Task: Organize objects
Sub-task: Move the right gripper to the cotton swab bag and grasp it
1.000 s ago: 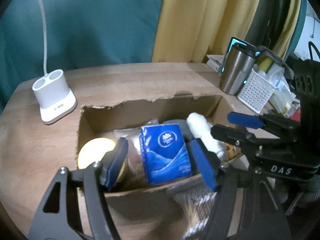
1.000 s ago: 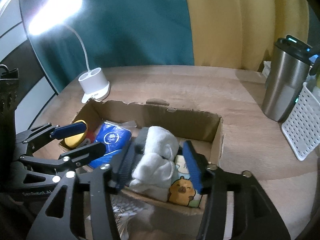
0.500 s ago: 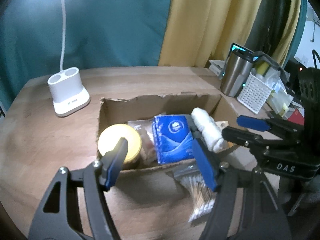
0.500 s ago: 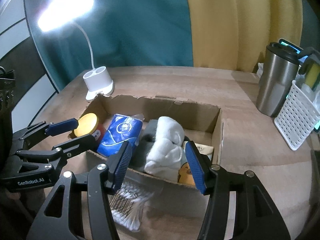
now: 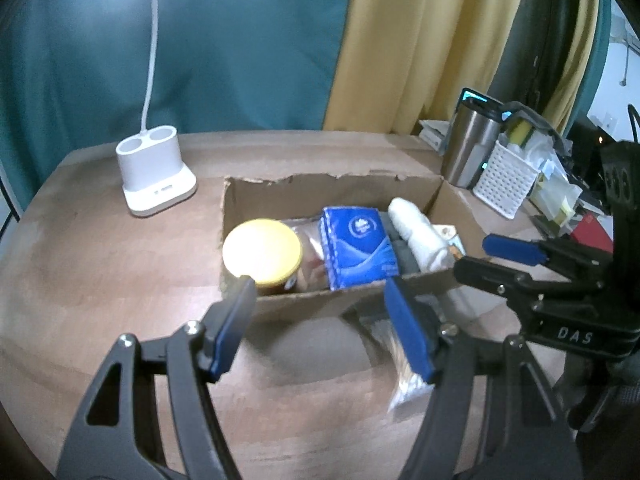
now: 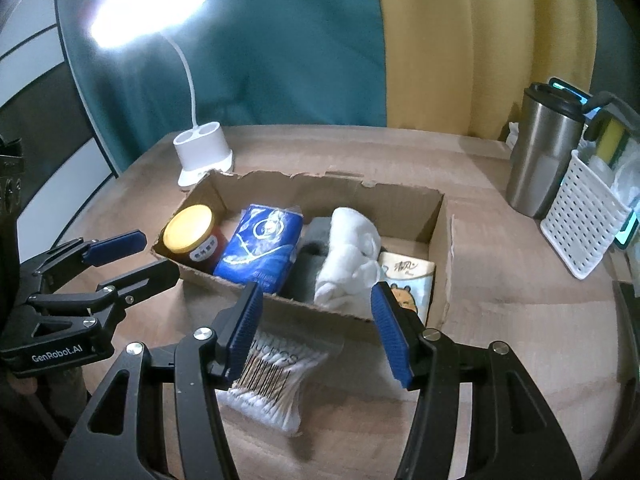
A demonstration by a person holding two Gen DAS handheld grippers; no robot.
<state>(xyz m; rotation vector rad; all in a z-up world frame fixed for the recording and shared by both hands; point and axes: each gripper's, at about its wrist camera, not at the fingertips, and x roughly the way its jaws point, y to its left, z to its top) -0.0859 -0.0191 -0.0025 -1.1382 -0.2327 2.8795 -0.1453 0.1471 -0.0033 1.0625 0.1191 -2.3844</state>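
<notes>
Pulled back from over the cardboard box (image 6: pixel 436 240), both tongs, left (image 5: pixel 320 314) and right (image 6: pixel 314 326), half open, empty. Outside the box on the counter (image 6: pixel 500 352), against its near wall: bag of cotton swabs (image 6: pixel 276 380), just below right tongs, nearer them, swabs lengthwise toward camera. Open counter alongside.

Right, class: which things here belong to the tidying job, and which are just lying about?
Job: box, jar, blue pack, white cloth, cartoon pack, swab bag.
Lying about: lamp, tumbler, white basket.
</notes>
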